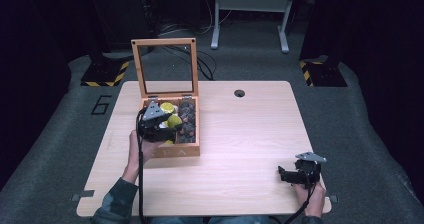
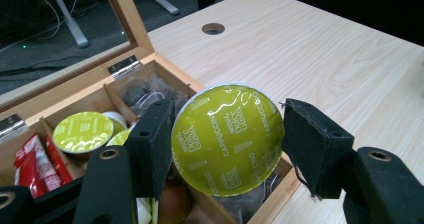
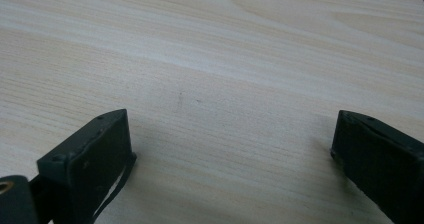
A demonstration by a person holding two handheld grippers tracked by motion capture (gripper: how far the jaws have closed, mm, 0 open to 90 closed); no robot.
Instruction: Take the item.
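A wooden box with its glass lid raised stands on the left half of the table. My left gripper hovers over its middle, shut on a green-foiled coffee capsule marked "Cappuccino". The capsule is tilted with its foil toward the camera, and both pads press its rim. A second green capsule lies in the box beneath. My right gripper rests low near the table's front right corner. Its jaws stand wide apart in the right gripper view, with bare wood between them.
Red sachets fill the box's left compartment and dark wrapped packets the right one. A round cable hole sits near the table's far edge. Desk legs and cables lie on the floor behind.
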